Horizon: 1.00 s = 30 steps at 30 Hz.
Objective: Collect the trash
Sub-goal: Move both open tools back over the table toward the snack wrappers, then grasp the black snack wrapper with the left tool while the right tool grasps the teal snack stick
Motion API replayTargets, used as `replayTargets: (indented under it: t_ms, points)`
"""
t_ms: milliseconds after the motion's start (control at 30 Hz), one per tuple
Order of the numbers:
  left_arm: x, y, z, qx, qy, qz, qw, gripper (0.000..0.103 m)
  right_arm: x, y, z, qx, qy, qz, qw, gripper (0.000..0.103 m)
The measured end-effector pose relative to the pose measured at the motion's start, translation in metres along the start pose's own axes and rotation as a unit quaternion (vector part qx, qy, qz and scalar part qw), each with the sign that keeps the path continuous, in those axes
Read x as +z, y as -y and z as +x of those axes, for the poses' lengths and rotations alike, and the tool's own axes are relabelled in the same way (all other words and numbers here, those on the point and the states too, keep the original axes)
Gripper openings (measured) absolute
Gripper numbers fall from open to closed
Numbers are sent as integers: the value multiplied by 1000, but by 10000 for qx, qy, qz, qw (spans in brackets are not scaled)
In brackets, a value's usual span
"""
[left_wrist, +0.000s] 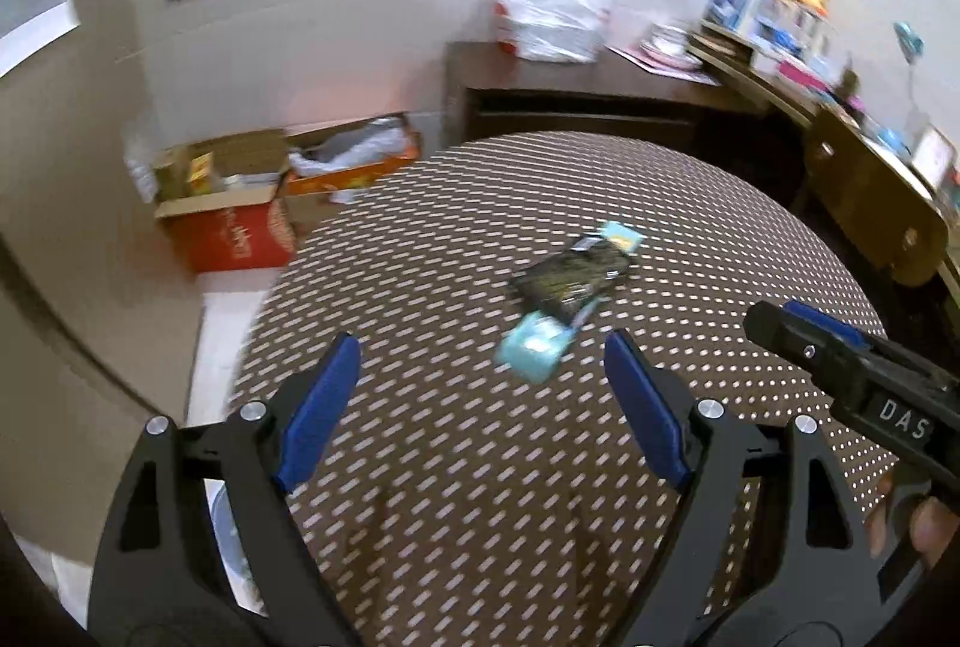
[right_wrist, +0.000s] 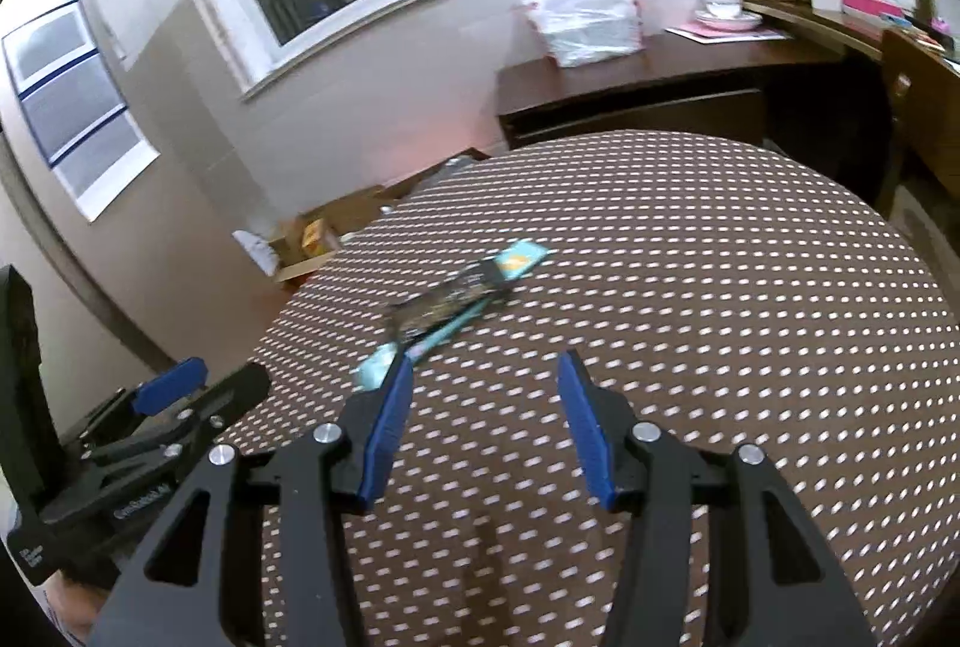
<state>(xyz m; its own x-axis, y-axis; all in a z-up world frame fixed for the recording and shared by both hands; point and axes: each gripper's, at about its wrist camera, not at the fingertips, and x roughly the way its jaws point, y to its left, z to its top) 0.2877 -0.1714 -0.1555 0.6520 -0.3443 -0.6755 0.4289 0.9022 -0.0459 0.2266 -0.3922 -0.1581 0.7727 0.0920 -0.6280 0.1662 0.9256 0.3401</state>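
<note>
Trash lies near the middle of a round table (left_wrist: pixel 456 467) covered in a brown cloth with white dashes. It is a dark crumpled wrapper (left_wrist: pixel 570 275) (right_wrist: pixel 444 305), a teal packet (left_wrist: pixel 534 350) (right_wrist: pixel 375 368) and a light-blue card (left_wrist: pixel 621 234) (right_wrist: pixel 522 257). My left gripper (left_wrist: pixel 480 341) (right_wrist: pixel 210 380) hovers just short of the teal packet, jaws wide and empty. My right gripper (right_wrist: pixel 485 359) (left_wrist: pixel 786 317) is open beside it to the right, with nothing between its blue pads (right_wrist: pixel 384 425). The left pad's tip overlaps the teal packet in the right wrist view.
Open cardboard boxes (left_wrist: pixel 234 203) stand on the floor beyond the table's left edge. A dark desk (right_wrist: pixel 630 89) under the window carries a white plastic bag (right_wrist: pixel 582 17). Cluttered wooden shelves (left_wrist: pixel 840 107) run along the right wall.
</note>
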Motion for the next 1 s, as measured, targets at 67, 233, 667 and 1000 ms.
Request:
replayTargets:
  t_ms: [67,233,667,1000]
  points:
    - [4,12,20,-26,-159,188,9997,82,5,7,4,-55,-23,10,10000,50]
    - [13,22,50,-60,-293,304,9991,73,12,15,21,-91,-141,8,9999,50]
    - [33,39,99,-529,-644,686,9942,45,24,25,59,-118,-373,152,9991,50]
    - [39,19,91,-981,-525,215,9936,4,26,16,65,-115,-425,138,9989,51]
